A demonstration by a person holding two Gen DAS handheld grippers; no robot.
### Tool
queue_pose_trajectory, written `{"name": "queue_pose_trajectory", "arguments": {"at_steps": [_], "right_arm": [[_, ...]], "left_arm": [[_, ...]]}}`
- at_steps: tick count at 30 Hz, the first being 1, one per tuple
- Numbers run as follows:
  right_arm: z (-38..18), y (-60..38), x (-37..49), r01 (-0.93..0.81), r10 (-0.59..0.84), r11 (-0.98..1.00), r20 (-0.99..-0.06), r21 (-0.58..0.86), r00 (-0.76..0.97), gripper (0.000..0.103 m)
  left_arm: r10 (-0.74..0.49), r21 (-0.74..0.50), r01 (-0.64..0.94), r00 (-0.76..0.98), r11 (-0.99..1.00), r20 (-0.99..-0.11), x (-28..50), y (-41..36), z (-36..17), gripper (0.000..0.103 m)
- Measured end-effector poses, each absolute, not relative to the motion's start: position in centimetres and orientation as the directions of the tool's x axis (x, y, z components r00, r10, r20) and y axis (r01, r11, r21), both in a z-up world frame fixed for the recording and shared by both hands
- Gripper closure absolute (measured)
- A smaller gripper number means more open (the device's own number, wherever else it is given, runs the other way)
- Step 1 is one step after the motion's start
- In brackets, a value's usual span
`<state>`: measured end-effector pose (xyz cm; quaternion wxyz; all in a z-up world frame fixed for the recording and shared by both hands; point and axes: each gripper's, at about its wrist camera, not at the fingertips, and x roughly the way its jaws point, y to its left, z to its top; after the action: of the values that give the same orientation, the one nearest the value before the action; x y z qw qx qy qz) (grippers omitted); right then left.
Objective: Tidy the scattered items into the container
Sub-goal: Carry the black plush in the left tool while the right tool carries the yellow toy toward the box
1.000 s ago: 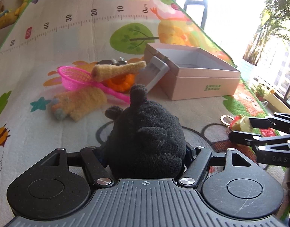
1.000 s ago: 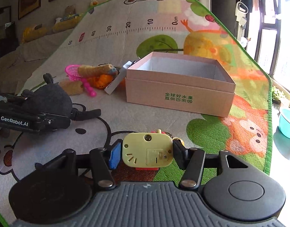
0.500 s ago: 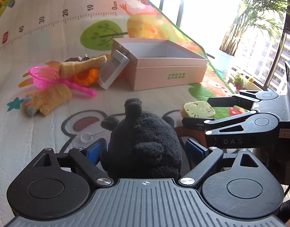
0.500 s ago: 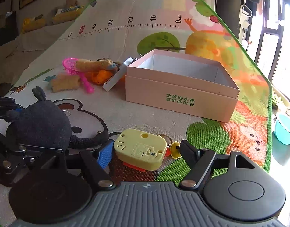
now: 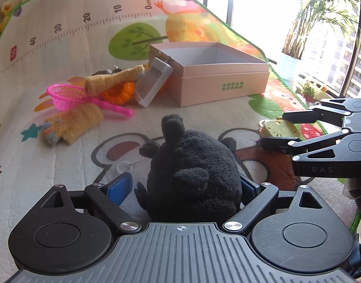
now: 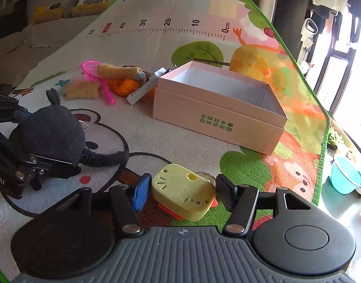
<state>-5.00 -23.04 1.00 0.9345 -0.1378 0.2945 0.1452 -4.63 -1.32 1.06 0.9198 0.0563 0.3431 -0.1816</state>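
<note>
Left wrist view: the play mat (image 5: 62,47) covered the floor and carried everything; no tabletop was involved.
Play mat: its flat surface let the scattered toys lie where they fell, most of them bunched to the left of the box.
Pink box (image 5: 218,75): it sat open-topped near the mat's far right part, apparently the container meant to take the toys; its inside looked bare in the right wrist view (image 6: 227,82).
Grey tray (image 5: 152,85): it leaned tilted against the box's left wall, propped there rather than lying flat.
Black plush toy (image 5: 194,174): it sat on the mat between the fingers of the left gripper (image 5: 185,188), well short of the box.
Left gripper: spread apart, a gap showing between the blue pad (image 5: 119,186) and the plush on the left side; whether the far pad touched the plush could not be told.
Knitted rolls (image 5: 114,80): one lay across the pink net scoop (image 5: 69,94) and an orange toy (image 5: 119,94), the other beside the scoop's handle, a heap likely to need picking apart one piece at a time.
Yellow toy (image 6: 182,193): it lay tilted on the mat, near the box's front corner.
Right gripper (image 6: 182,188): released, pads standing clear on both sides of the yellow toy, placed as if to bracket it for a grasp.
</note>
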Motion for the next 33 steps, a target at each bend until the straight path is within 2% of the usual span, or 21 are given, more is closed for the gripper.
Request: {"name": "queue_pose_trajectory", "arguments": {"at_steps": [4,5,6,9,10,12,14,19,23,33], "right_arm": [[1.0,-23.4,-5.0,-0.335,0.184,0.930,-0.597,-0.150,0.781,0.042],[1.0,-23.4,-4.9,-0.329,0.185,0.934,-0.600,-0.139,0.778,0.038],[1.0,-23.5,-4.7,-0.321,0.184,0.939,-0.604,-0.126,0.776,0.032],[0.6,-23.5,-4.1,-0.307,0.182,0.946,-0.616,-0.103,0.766,0.030],[0.4,-23.5,-3.9,-0.304,0.180,0.947,-0.622,-0.099,0.762,0.030],[0.2,-23.6,-3.8,-0.303,0.186,0.949,-0.625,-0.084,0.758,0.032],[0.3,-23.8,-3.8,-0.301,0.189,0.950,-0.625,-0.077,0.757,0.040],[0.4,-24.0,-4.2,-0.301,0.195,0.951,-0.617,-0.071,0.762,0.042],[0.7,-24.2,-4.5,-0.306,0.208,0.950,-0.612,-0.059,0.763,0.043],[2.9,-25.2,-7.3,-0.302,0.203,0.950,-0.566,-0.085,0.799,0.043]], "left_arm": [[-0.203,0.076,0.320,0.748,0.944,-0.631,-5.0,-0.4,1.5,0.007],[-0.185,0.084,0.303,0.756,0.949,-0.628,-5.0,-0.1,1.6,0.007],[-0.182,0.072,0.290,0.756,0.954,-0.628,-4.9,0.2,1.7,0.007],[-0.259,-0.044,0.301,0.723,0.952,-0.640,-4.3,0.8,1.8,0.007],[-0.280,-0.068,0.310,0.714,0.948,-0.642,-4.2,0.6,1.7,0.007],[-0.265,-0.038,0.317,0.717,0.948,-0.644,-3.8,-0.1,1.2,0.007],[-0.253,-0.018,0.319,0.715,0.948,-0.651,-3.2,-0.7,0.8,0.007],[-0.262,-0.012,0.340,0.702,0.940,-0.662,-2.6,-1.5,0.0,0.009],[-0.271,-0.009,0.353,0.703,0.936,-0.658,-3.0,-1.6,0.3,0.026],[-0.355,-0.039,0.428,0.691,0.903,-0.630,-5.6,-2.7,2.4,0.027]]}}
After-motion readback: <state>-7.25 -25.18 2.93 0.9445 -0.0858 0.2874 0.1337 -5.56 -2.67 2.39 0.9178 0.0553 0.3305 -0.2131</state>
